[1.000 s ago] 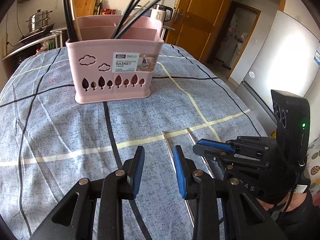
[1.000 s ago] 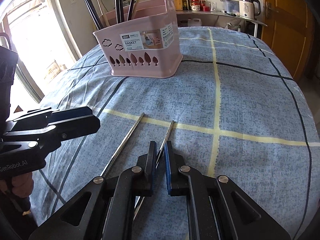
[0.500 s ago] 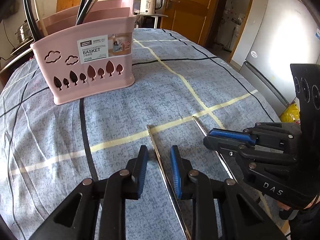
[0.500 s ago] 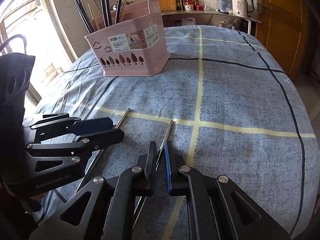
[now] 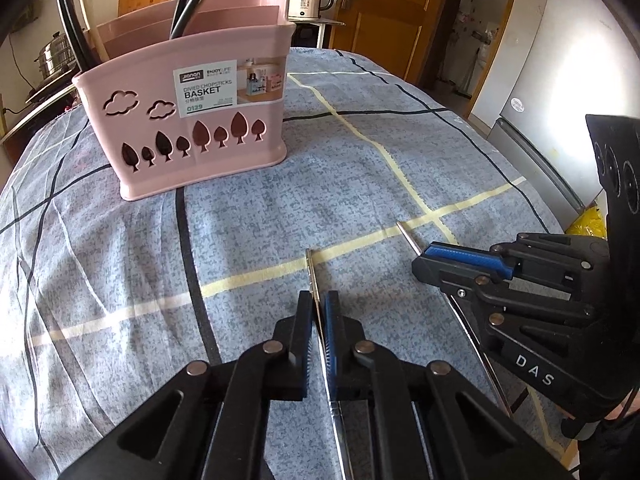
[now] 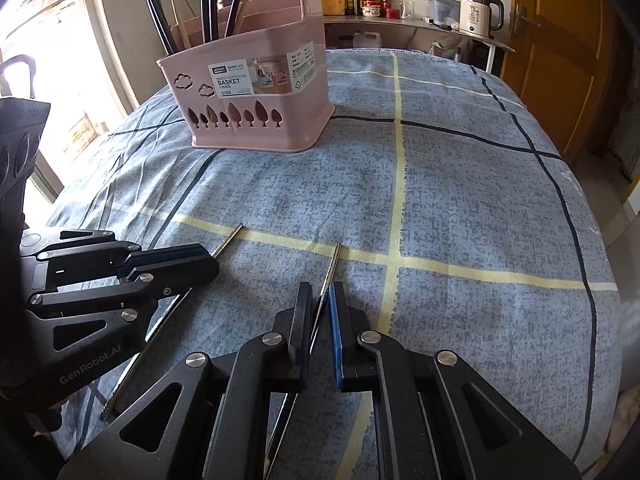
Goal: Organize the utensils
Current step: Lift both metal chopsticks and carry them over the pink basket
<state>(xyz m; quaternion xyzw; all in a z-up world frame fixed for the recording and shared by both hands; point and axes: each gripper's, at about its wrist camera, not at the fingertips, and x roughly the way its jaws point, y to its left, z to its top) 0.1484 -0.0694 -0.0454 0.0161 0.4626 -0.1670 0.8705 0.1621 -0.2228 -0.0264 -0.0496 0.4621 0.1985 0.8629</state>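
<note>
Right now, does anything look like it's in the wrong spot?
Yes. Two metal chopsticks lie flat on the tablecloth, while the others stand in the pink basket. Each gripper's jaws are closed around one.

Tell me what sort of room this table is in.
Most likely a home kitchen or kitchen-dining room. An electric kettle and bottles and jars stand on a counter at the back, a steel steamer pot sits to one side, and a refrigerator stands near the wooden door.
</note>
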